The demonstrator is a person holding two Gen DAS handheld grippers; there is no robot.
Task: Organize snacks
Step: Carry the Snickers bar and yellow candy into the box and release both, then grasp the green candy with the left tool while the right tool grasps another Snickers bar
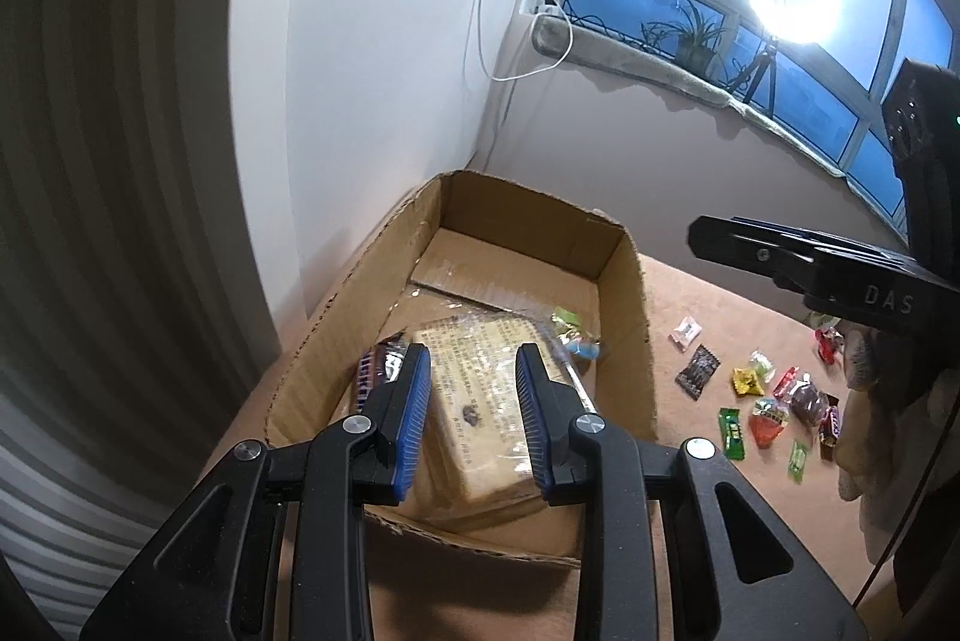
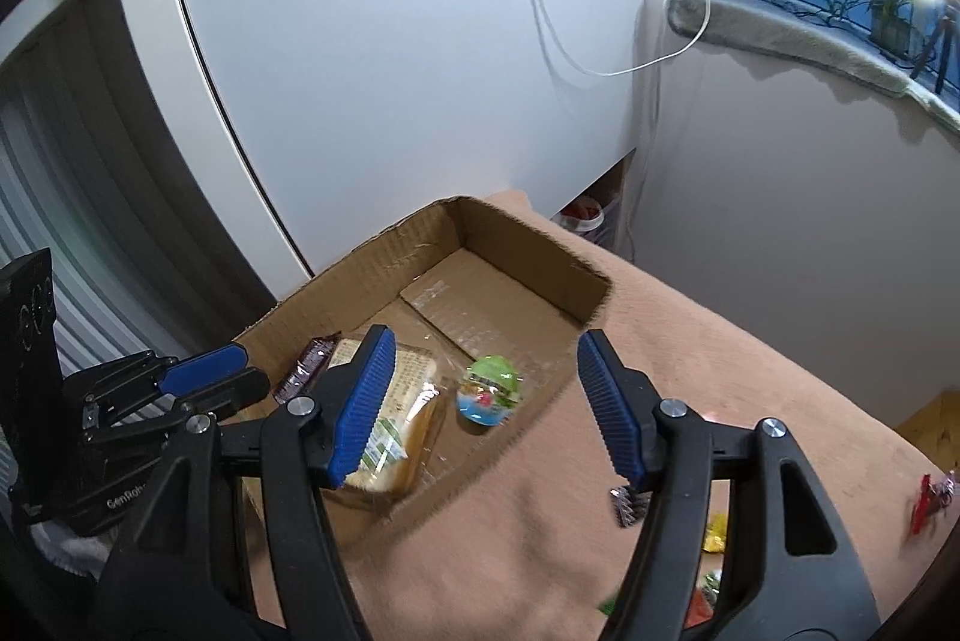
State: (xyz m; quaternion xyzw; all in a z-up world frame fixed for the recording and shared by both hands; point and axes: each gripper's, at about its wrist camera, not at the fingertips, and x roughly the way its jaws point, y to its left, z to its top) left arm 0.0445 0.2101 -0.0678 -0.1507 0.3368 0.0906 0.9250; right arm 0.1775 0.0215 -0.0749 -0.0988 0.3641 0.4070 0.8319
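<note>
An open cardboard box (image 1: 630, 317) (image 2: 528, 245) stands on a tan cloth. Inside lie a wrapped pale cake block (image 1: 480, 389) (image 2: 396, 419), a purple bar (image 1: 375, 371) (image 2: 306, 365) and a green-and-blue egg candy (image 1: 579, 341) (image 2: 489, 389). My left gripper (image 1: 474, 371) is open and empty, hovering over the cake block at the box's near end; it also shows in the right wrist view (image 2: 204, 371). My right gripper (image 2: 486, 359) is open and empty above the box's right wall; it also shows in the left wrist view (image 1: 780, 251). Several loose wrapped candies (image 1: 762, 395) lie on the cloth right of the box.
A white cabinet wall (image 2: 390, 71) rises just behind the box. A windowsill (image 1: 660, 65) with potted plants, cables and a bright lamp runs along the back right. More candies (image 2: 927, 500) lie at the right edge of the cloth.
</note>
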